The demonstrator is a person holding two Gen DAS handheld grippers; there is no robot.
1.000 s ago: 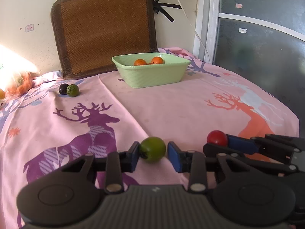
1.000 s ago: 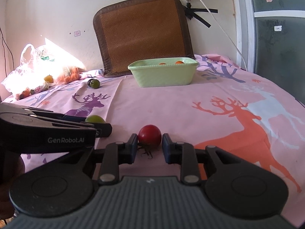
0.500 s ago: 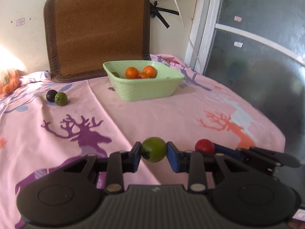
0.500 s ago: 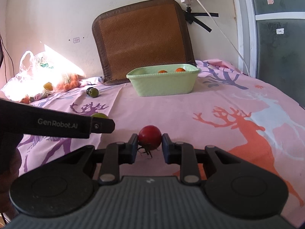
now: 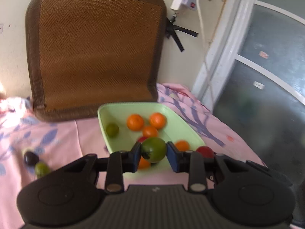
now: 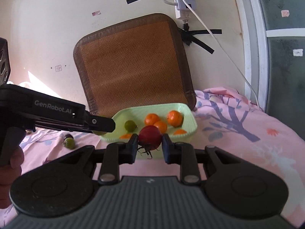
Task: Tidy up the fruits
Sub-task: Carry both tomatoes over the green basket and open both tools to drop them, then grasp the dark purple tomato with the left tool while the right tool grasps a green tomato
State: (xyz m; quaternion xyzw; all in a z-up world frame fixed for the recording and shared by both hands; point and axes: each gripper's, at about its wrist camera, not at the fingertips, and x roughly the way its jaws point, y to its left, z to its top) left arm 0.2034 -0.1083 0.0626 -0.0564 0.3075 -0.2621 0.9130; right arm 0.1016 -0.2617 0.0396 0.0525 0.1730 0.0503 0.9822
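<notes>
Already several fruits lie in the tub (image 5: 177, 112); left gripper (image 5: 154, 153) pinches a green tomato (image 5: 154, 149), right gripper (image 6: 149, 147) pinches a red tomato (image 6: 149, 137), two fruits (image 5: 36, 163) wait near the cloth's (image 5: 85, 133) left edge.

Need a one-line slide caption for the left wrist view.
Left gripper carries a round green tomato over the pale green rectangular dish.

Daylit interior, fisheye views, motion blur in the left wrist view.
Sunlight glares on the cream wall (image 6: 38, 80) at left; frame corners vignette dark; straight edges bow toward the margins.
</notes>
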